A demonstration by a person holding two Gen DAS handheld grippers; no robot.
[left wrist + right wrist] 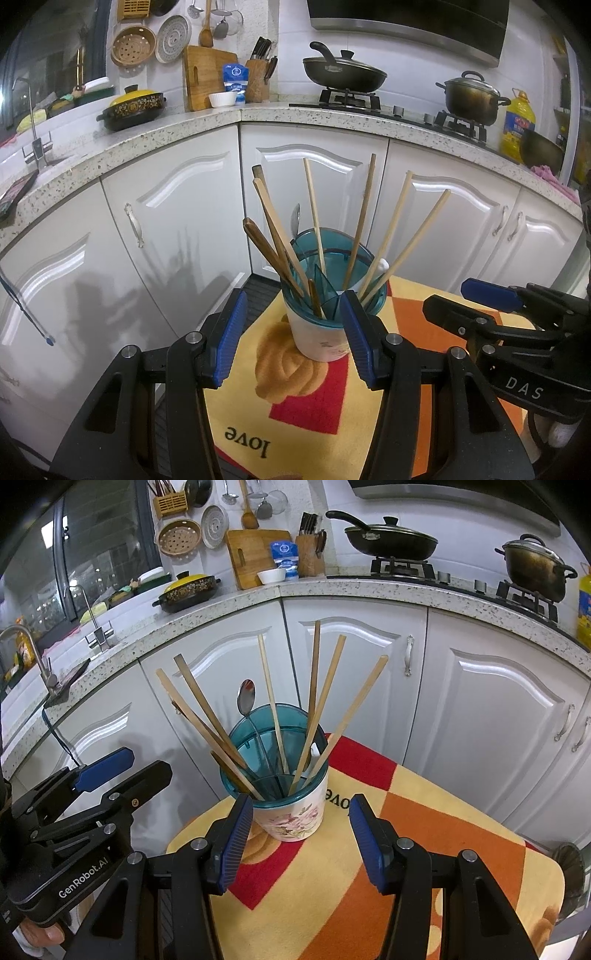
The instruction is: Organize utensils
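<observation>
A white flowered cup with a teal insert [317, 336] [295, 812] stands on a yellow, red and orange mat [295, 410] [424, 834]. Several wooden chopsticks [364, 221] [271, 701] fan out of it, together with a metal spoon [246, 696] [295, 218] and a white handle [314, 751]. My left gripper [293, 295] is open just in front of the cup, with nothing between its pads. My right gripper [301, 801] is likewise open in front of the cup, holding nothing. Each gripper shows in the other's view: right gripper [461, 299], left gripper [149, 761].
White cabinet doors [303, 192] curve close behind the cup under a speckled counter [332, 590]. On it are a sink tap [88, 613], a yellow-lidded pot [133, 105], a knife block [258, 79], and a pan [343, 70] and pot [535, 568] on the stove.
</observation>
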